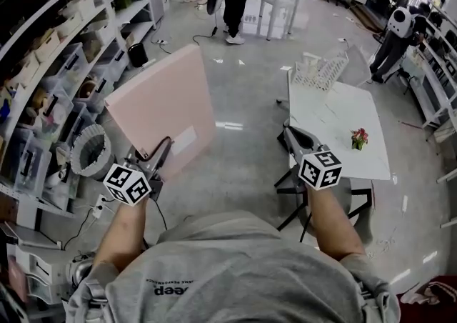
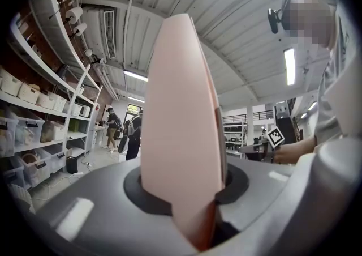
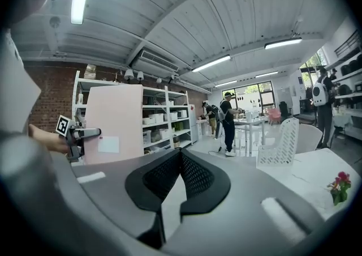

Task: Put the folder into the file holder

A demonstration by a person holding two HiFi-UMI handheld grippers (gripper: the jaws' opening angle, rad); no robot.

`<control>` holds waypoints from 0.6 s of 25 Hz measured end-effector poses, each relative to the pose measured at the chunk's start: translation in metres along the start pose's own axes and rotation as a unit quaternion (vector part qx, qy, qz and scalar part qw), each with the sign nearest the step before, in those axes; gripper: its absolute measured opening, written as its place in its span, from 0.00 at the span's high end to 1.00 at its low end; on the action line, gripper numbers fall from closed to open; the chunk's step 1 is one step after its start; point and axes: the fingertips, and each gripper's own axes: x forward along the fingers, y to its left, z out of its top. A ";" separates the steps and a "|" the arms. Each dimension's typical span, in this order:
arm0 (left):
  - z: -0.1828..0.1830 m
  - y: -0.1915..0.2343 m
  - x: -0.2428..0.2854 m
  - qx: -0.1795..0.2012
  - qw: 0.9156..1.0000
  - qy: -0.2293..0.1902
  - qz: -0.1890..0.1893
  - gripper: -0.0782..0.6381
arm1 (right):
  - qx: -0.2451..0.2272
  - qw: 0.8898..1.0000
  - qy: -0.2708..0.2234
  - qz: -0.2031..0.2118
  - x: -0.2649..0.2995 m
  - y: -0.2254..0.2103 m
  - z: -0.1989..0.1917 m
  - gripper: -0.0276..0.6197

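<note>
Two claws: one loaded, one idle.
Left claw (image 1: 156,159): clamped on the lower edge of the folder (image 1: 168,103), near a corner. The left gripper view shows the pink board pinched between the jaws.
Right claw (image 1: 287,133): jaws together with nothing between them. It hovers at the near-left corner of the bench (image 1: 343,118).
Folder position: in the air over the floor, left of the bench and well apart from it. It rises tilted from the left claw.
File holder (image 1: 321,70): white mesh, at the far end of the bench. I can't tell from here which way its slot faces.
Stiffness: probably thin, light and fairly stiff. It stays flat held by one edge, with no sag visible.
Surface: smooth cover, likely slippery. Held near a corner with that much overhang, it could pivot in the jaws.
Hold point: the bottom-edge grip suits the job, since the free edge can lead into the slot. A hold nearer mid-edge would twist less.
Risk: the mesh holder looks light and may slide or tip. The right claw could brace it.
Flower (image 1: 359,138): small, on the bench, well apart from the holder.
</note>
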 end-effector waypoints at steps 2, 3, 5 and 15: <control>-0.001 0.005 0.006 0.000 1.000 0.002 -0.003 0.62 | 0.002 1.000 0.002 0.000 0.005 -0.002 -0.002 0.95; -0.001 0.009 0.010 -0.001 1.000 0.002 -0.004 0.62 | 0.003 1.000 0.003 -0.001 0.009 -0.004 -0.003 0.95; -0.003 0.020 0.018 -0.006 1.000 0.001 -0.008 0.62 | 0.005 1.000 0.007 -0.004 0.020 -0.006 -0.006 0.95; -0.005 0.143 0.092 -0.018 0.999 -0.017 -0.049 0.62 | -0.002 0.999 0.004 -0.043 0.143 -0.019 0.013 0.95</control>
